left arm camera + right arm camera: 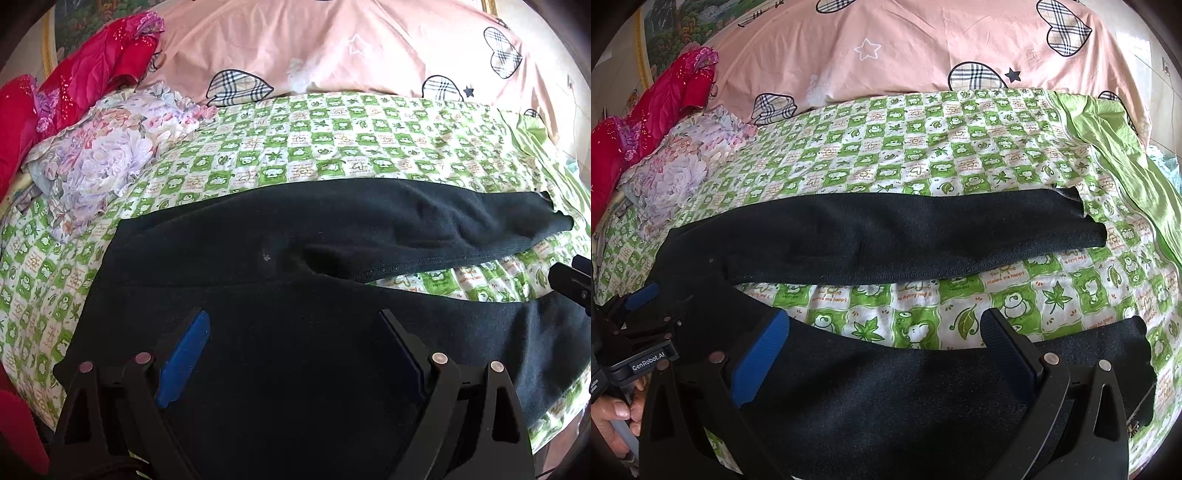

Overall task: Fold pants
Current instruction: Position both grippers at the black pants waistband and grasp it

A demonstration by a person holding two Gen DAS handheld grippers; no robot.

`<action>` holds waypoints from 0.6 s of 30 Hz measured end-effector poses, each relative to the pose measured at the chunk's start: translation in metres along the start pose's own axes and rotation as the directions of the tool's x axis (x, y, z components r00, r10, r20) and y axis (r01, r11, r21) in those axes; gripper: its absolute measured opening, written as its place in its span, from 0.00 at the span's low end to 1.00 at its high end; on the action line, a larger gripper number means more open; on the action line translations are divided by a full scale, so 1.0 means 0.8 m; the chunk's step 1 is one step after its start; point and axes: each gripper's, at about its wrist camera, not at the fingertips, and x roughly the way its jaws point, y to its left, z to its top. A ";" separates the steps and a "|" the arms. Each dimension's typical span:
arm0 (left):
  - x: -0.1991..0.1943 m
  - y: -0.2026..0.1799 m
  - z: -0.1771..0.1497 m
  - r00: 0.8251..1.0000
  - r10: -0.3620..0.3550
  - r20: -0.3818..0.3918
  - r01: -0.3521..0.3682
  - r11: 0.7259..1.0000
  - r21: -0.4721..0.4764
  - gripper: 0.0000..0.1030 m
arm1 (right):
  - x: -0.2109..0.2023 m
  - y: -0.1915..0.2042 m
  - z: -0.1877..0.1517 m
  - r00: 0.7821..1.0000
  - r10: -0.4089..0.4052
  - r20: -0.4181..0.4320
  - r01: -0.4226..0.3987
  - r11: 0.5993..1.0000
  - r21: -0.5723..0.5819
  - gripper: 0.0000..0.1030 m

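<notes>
Pants [295, 280] — dark, spread flat on the green frog-print bedsheet [332, 147] — lie with their long axis running left to right across both views, waist to my left, legs splayed open toward the right. I have the left gripper [291, 332] over the seat and waist end, jaws wide apart, nothing pinched. My right gripper [886, 332] hangs over the near leg [923, 387], likewise spread open and empty; the far leg [905, 236] lies beyond a wedge of bare sheet. I judge the near leg must go over the far one — right hand is nearer its cuff.
</notes>
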 end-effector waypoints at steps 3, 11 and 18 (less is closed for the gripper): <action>0.002 -0.001 -0.001 1.000 0.001 -0.004 -0.001 1.000 0.002 0.88 | 0.000 0.000 0.000 1.000 0.001 -0.001 -0.001 1.000 0.001 1.00; 0.006 -0.004 -0.002 1.000 -0.013 -0.016 0.013 1.000 0.003 0.89 | 0.002 -0.001 -0.001 1.000 0.000 -0.001 0.000 1.000 0.001 1.00; 0.007 -0.005 -0.001 0.999 -0.026 -0.018 0.026 1.000 0.005 0.89 | 0.002 -0.001 -0.001 1.000 -0.001 0.000 0.001 1.000 -0.001 1.00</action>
